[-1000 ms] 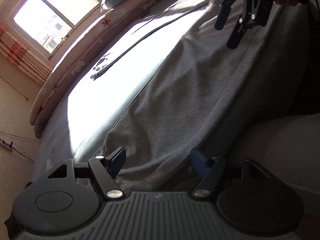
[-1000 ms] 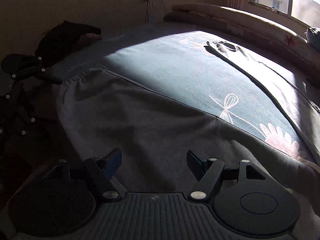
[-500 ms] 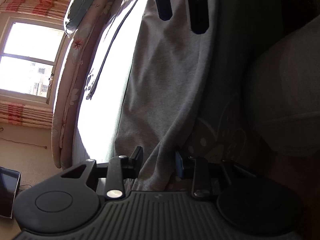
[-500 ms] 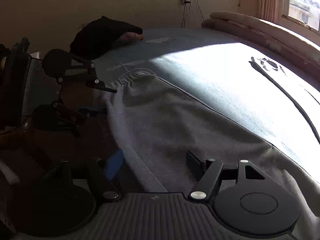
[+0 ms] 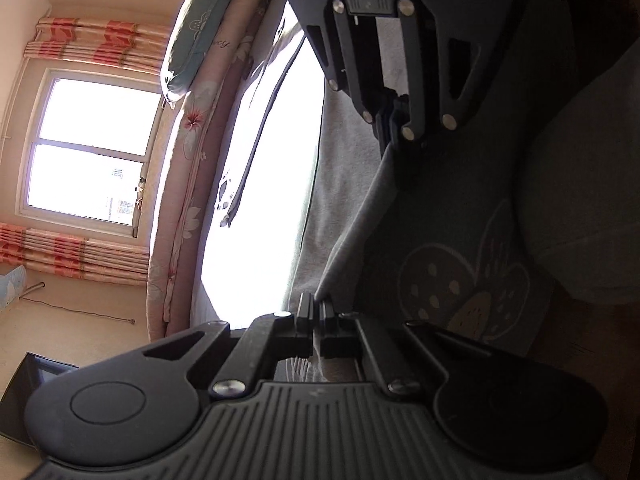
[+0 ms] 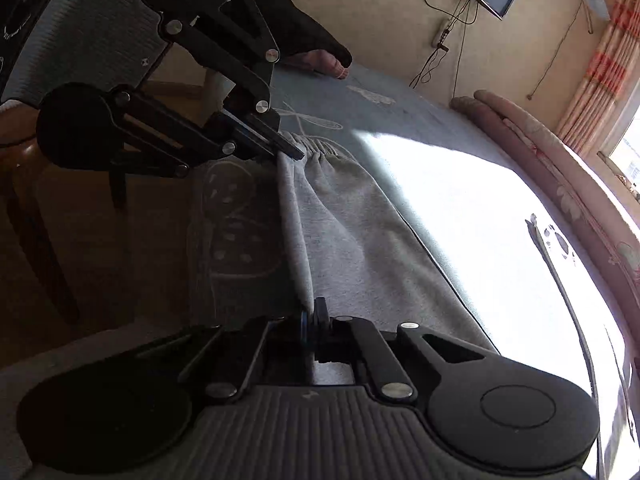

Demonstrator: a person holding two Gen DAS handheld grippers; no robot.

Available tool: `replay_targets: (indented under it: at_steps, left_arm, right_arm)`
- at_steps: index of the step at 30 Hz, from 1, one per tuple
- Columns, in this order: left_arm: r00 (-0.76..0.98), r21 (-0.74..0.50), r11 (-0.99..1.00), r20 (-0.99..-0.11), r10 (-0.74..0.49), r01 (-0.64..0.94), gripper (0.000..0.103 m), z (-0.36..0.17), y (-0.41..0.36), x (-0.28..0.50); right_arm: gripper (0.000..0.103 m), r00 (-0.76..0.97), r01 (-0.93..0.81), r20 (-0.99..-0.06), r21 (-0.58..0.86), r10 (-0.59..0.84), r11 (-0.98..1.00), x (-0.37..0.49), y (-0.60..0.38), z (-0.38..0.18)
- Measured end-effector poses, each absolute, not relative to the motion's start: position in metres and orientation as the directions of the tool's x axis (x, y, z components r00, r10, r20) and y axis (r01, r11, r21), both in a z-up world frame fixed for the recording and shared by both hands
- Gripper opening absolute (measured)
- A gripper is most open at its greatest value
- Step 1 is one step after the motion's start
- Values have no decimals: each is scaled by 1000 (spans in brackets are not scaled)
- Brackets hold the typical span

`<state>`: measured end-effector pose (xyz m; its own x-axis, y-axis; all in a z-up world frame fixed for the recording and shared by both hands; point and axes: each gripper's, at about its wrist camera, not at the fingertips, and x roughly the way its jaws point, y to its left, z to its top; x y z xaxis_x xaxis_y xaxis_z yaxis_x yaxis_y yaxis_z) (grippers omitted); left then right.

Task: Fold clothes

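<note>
While both pairs of tongs, the left gripper [image 5: 318, 312] and right gripper [image 6: 314, 314], are clamping its near edge, the grey sweatpants [image 6: 352, 232] are lying on the bed [image 6: 460, 184], looking soft, light and drapey, so pinching hem corners seems best.

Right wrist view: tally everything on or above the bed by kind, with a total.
Hand-held gripper: 2, the left hand-held gripper and the right hand-held gripper, both shut on the grey garment
Grey garment: 1
Dark garment: 1
Rolled quilt: 1
Total: 5
</note>
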<state>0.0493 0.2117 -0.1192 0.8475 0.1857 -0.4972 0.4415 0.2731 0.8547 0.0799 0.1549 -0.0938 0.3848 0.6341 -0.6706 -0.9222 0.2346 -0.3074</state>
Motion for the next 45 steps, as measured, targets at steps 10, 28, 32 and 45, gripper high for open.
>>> replay_targets:
  at_steps: [10,28,32,45]
  left_arm:
    - [731,657,588,-664,156,471,12,-108,242,61]
    - [688,25,989,-721,-85,149,45,-101,298,152]
    - [654,59,997,-753,75,-47,52,-114,315,151]
    - [628,-245,934,-691,-358,262,53,-70,215,184]
  right_arm:
    - [42,296,-952,-682,-150,669,268,83,132,-83]
    - [54,564,-654,-647,30,513,756,142,-39,-58]
    - [54,598,-577,-652,54,466,815,148,-63,-67]
    - [55,607,-479,-662,137,440,867,180,-89,-93]
